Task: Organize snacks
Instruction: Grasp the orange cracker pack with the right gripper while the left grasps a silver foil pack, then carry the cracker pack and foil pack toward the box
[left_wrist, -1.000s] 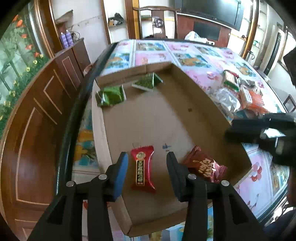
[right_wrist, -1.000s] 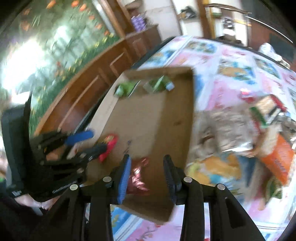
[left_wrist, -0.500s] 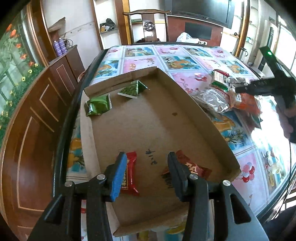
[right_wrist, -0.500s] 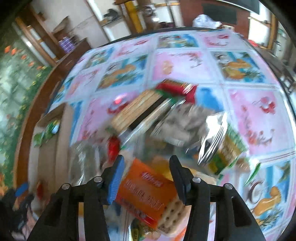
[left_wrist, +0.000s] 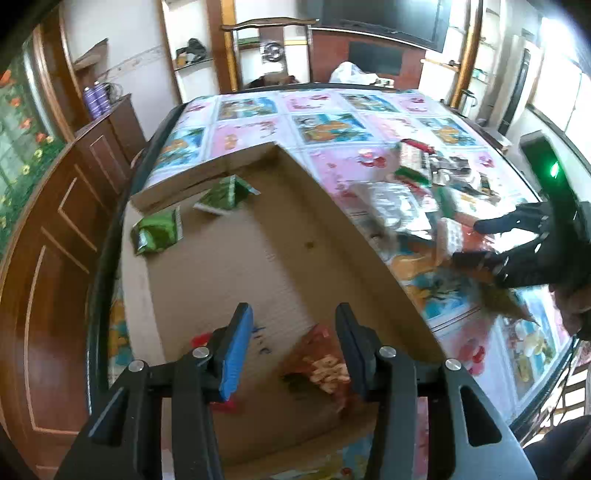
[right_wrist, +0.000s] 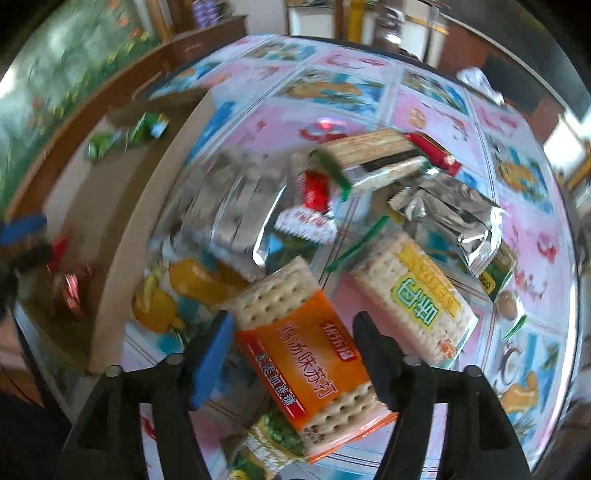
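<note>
Two green packets (left_wrist: 157, 232) (left_wrist: 225, 194) and two red packets (left_wrist: 325, 365) (left_wrist: 201, 339) in one cardboard box (left_wrist: 369, 243).

Box: the cardboard tray (left_wrist: 332, 236) lies on my worktop (left_wrist: 332, 110) along its left edge.
Far end of tray: two packets (left_wrist: 159, 232) sit side by side by the far wall.
Near end of tray: two wrapped snacks (left_wrist: 325, 365) lie under my left tongs (left_wrist: 293, 350).
Pile: loose snacks (right_wrist: 443, 210) are heaped on the worktop right of the tray.
Cracker pack (right_wrist: 306, 354): at the pile's near side, between the fingers of my right tongs (right_wrist: 291, 354), with a second cracker pack (right_wrist: 417, 295) to its right.
</note>
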